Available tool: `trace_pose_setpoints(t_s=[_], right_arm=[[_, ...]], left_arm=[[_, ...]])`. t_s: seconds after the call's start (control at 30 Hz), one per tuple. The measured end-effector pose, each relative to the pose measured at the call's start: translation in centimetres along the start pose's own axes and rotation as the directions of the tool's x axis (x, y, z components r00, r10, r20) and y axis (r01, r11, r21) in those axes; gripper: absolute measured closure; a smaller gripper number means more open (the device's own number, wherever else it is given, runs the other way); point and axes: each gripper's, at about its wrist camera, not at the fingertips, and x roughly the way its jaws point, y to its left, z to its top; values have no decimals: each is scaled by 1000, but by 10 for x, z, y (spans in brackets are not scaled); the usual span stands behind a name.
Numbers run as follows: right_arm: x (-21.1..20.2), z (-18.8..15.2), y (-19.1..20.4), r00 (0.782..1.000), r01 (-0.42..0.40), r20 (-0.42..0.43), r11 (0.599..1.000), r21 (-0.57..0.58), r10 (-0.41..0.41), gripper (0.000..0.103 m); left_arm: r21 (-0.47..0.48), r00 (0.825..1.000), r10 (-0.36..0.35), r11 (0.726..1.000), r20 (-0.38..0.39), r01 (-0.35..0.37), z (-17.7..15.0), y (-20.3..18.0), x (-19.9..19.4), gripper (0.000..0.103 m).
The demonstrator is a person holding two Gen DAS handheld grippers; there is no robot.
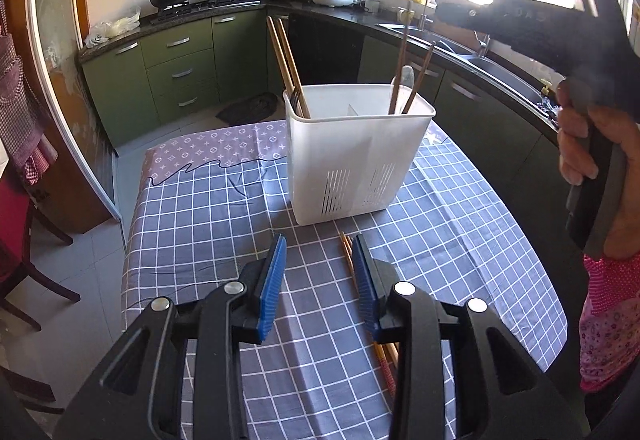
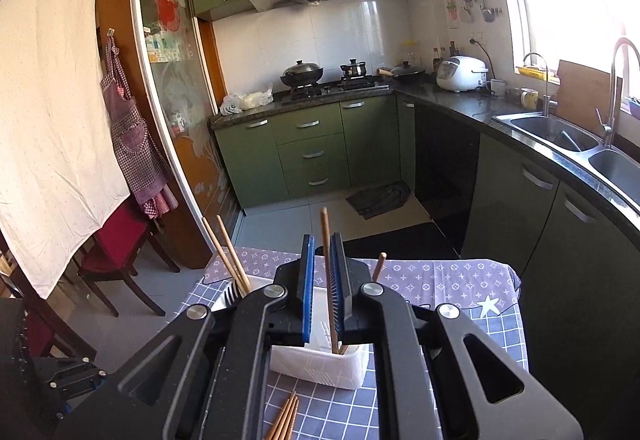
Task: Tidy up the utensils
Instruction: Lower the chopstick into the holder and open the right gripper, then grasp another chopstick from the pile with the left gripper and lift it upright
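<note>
A white two-compartment utensil holder (image 1: pixel 360 159) stands on the checked tablecloth. Its left compartment holds two light chopsticks (image 1: pixel 286 63) and a fork. The right one holds a spoon and dark chopsticks (image 1: pixel 420 75). My left gripper (image 1: pixel 319 244) hovers low in front of the holder, open, with nothing between its blue pads. Loose light chopsticks (image 1: pixel 347 254) lie on the cloth by its right finger, partly hidden under it. My right gripper (image 2: pixel 322 240) is above the holder (image 2: pixel 320 370). Its pads are nearly together on a tall dark chopstick (image 2: pixel 325 224) whose lower end is in the right compartment.
The table (image 1: pixel 200 220) drops off at its left and far edges. A hand (image 1: pixel 580 147) and pink sleeve hold the right gripper (image 1: pixel 440 9) at upper right. Green cabinets, a stove and a sink (image 2: pixel 560 131) ring the room. A red chair (image 2: pixel 116 240) stands at the left.
</note>
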Motion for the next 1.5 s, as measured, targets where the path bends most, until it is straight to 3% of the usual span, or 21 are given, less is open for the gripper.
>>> trace_pose_setpoints(t_s=[0.13, 0.3, 0.43, 0.63, 0.83, 1.17, 1.43, 1.5], right_arm=[[-44, -29, 1, 1000, -16, 24, 1000, -9, 17, 85], [-70, -103, -9, 998, 26, -50, 1000, 4, -25, 83], [-66, -165, -21, 986, 97, -143, 995, 31, -91, 83], [-58, -217, -53, 970, 100, -236, 982, 157, -61, 83], [-62, -225, -63, 971, 75, -238, 975, 210, -24, 77], [-61, -219, -63, 972, 59, -235, 971, 232, -3, 77], [-63, -219, -64, 971, 46, -239, 967, 250, 16, 77], [-63, -219, -65, 971, 47, -239, 967, 252, 16, 77]], left_arm=[[4, 999, -16, 1000, -37, 16, -3, -8, 12, 70], [-12, 991, -42, 999, -129, 40, -17, -18, 47, 70], [-57, 970, -68, 997, -233, 56, -31, -23, 82, 70], [-104, 939, -87, 993, -332, 55, -41, -26, 117, 70], [-91, 936, -48, 996, -349, 17, -41, -27, 127, 73], [-40, 921, -6, 999, -389, -11, -47, -35, 138, 86], [-7, 917, 30, 999, -399, -35, -45, -59, 148, 87], [3, 914, 43, 999, -403, -46, -42, -59, 149, 94]])
